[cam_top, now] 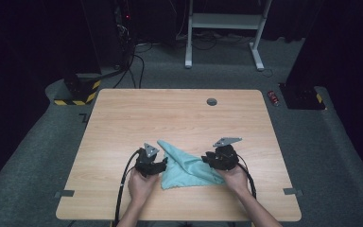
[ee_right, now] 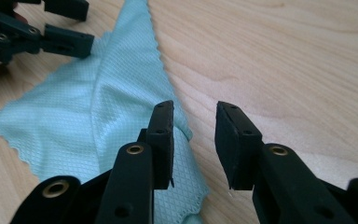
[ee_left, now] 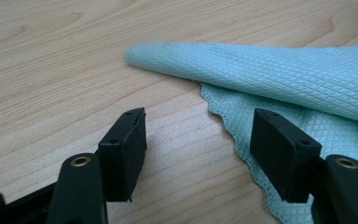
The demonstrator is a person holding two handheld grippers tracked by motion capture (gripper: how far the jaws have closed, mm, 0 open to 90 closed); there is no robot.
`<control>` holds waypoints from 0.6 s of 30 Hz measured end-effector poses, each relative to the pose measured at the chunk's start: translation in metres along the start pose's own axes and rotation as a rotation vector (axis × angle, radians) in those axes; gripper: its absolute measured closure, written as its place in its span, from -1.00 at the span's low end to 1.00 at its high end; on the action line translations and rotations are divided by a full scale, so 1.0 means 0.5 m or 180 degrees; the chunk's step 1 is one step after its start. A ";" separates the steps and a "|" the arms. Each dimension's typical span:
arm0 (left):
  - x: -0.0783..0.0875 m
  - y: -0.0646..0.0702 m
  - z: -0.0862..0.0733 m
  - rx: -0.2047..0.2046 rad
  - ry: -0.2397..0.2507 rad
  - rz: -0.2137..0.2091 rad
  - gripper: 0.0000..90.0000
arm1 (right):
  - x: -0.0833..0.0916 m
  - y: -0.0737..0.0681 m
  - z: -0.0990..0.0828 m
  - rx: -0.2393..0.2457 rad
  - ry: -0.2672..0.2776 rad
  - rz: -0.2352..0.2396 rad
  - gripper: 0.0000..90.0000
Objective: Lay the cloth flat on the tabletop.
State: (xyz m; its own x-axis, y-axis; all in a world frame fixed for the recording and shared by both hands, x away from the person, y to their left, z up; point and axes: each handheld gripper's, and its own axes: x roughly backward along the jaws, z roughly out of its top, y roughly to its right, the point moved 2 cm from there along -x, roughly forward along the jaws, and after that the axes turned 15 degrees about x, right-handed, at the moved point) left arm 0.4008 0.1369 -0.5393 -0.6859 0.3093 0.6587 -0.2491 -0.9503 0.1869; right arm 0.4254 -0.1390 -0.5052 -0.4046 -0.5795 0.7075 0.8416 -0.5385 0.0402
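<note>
Here a light, limp teal cloth is laid folded on the bench between the claws. Nothing is gripped: the left claw and right claw are held open. A thin corner is best pinched.

Both forearms come in over the near edge of the counter. The left hand holds the left gripper low, with its jaws wide apart and nothing between them. The right hand holds the right gripper nearer the right edge, its jaws parted with an empty gap between them.
</note>
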 end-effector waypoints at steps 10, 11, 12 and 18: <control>0.000 0.000 0.000 -0.0003 0.0000 0.0000 -0.19 | -0.052 0.001 0.010 0.0063 -0.0089 0.0151 0.98; 0.000 0.000 0.000 -0.0002 -0.0001 0.0000 -0.19 | -0.050 0.001 0.011 0.0050 -0.0078 0.0131 0.99; 0.000 0.000 0.000 0.0007 0.0004 -0.0002 -0.19 | -0.048 0.002 0.013 0.0061 -0.0067 0.0111 0.99; 0.000 0.000 0.000 0.0009 0.0005 0.0000 -0.19 | -0.021 0.024 0.031 0.0053 0.0021 -0.0096 0.99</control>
State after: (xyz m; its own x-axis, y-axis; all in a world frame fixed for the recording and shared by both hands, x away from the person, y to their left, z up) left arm 0.4008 0.1367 -0.5394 -0.6870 0.3095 0.6575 -0.2472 -0.9503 0.1890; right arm 0.4452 -0.1298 -0.5011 -0.4321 -0.5673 0.7010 0.8349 -0.5455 0.0733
